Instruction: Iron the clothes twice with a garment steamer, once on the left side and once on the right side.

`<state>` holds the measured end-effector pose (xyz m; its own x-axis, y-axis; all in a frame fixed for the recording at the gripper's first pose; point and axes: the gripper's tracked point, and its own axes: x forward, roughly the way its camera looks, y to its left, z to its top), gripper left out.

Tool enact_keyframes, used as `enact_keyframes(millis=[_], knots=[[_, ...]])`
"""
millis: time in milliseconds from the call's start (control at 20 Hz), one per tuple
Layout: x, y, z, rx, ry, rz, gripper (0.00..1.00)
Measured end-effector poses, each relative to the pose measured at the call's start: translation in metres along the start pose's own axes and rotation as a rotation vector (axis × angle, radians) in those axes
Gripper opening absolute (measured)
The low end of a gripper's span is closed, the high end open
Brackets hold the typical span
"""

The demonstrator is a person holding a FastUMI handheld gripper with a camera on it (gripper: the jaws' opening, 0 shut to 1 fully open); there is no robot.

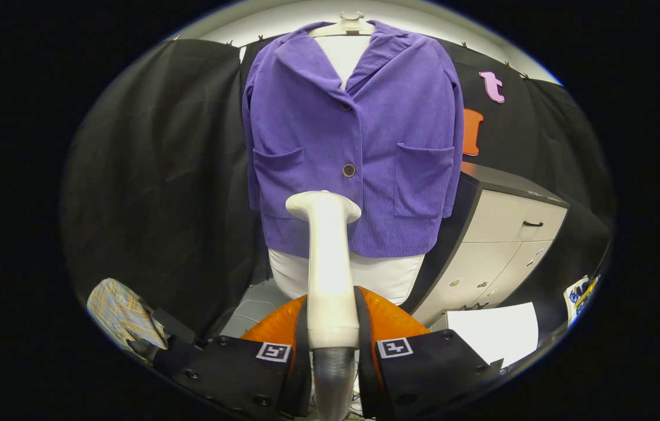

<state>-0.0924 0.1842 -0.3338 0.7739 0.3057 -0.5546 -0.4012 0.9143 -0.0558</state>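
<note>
My gripper (330, 327) is clamped on the handle of the garment steamer (327, 269), one finger pressing each side of its pale shaft, so the jaws are pinching it with no gap that I can see. The handle runs straight ahead from between my fingers and ends in a wider, rounded steamer head (323, 206), which stands in front of the lower middle of the jacket; whether the head touches the cloth I cannot tell. Below my fingers a grey ribbed hose (333, 380) leaves the base of the handle. The purple jacket (365, 134) hangs beyond the head on a pale hanger (351, 24), dressed over a white torso form (365, 278) whose lower part shows under the hem. The jacket is buttoned, with one dark button (349, 170) just above the steamer head and a patch pocket on either side of it. To the right of the jacket stands a cabinet (511, 234) with pale drawer fronts and a dark top. A white sheet (497, 330) lies low beside it. Off to my left, near the fingers, lies a piece of plaid cloth (119, 313).
</note>
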Motion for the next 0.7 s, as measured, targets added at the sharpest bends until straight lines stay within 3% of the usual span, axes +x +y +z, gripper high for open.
enact_keyframes(millis=[300,700], knots=[[-0.035,-0.062,0.043,0.037,-0.058,-0.023,0.40],[-0.090,-0.196,0.124,0.075,-0.206,-0.141,0.40]])
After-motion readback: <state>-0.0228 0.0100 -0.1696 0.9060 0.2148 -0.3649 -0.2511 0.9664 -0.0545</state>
